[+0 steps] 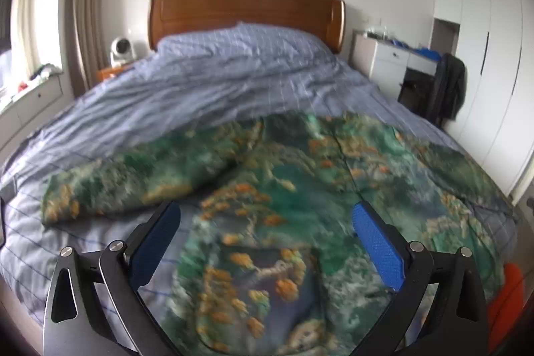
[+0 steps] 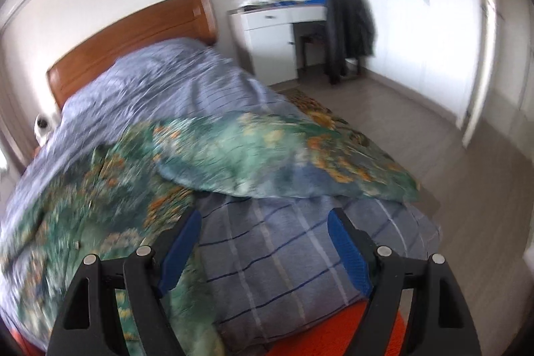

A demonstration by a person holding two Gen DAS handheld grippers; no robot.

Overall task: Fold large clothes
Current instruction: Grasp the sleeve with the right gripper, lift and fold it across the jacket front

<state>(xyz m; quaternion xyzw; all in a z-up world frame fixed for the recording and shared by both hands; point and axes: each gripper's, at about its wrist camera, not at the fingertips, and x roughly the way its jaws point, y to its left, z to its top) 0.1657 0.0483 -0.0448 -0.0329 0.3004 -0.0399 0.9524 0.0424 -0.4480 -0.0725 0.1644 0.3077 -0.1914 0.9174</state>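
Observation:
A large green garment with orange and blue print (image 1: 283, 189) lies spread on the bed, one sleeve reaching left (image 1: 100, 189). In the right wrist view the garment (image 2: 233, 155) has its other sleeve stretched to the bed's right edge (image 2: 367, 169). My left gripper (image 1: 267, 222) is open and empty, hovering over the garment's near hem. My right gripper (image 2: 265, 229) is open and empty, above the bare duvet near the bed's right corner, below the sleeve.
The bed has a blue-grey checked duvet (image 1: 217, 82) and a wooden headboard (image 1: 247, 9). A white desk (image 2: 273, 32) and a chair with a dark jacket (image 2: 347, 25) stand right of it, by white wardrobes (image 1: 490, 55). An orange thing (image 2: 333, 336) lies below the bed's near edge.

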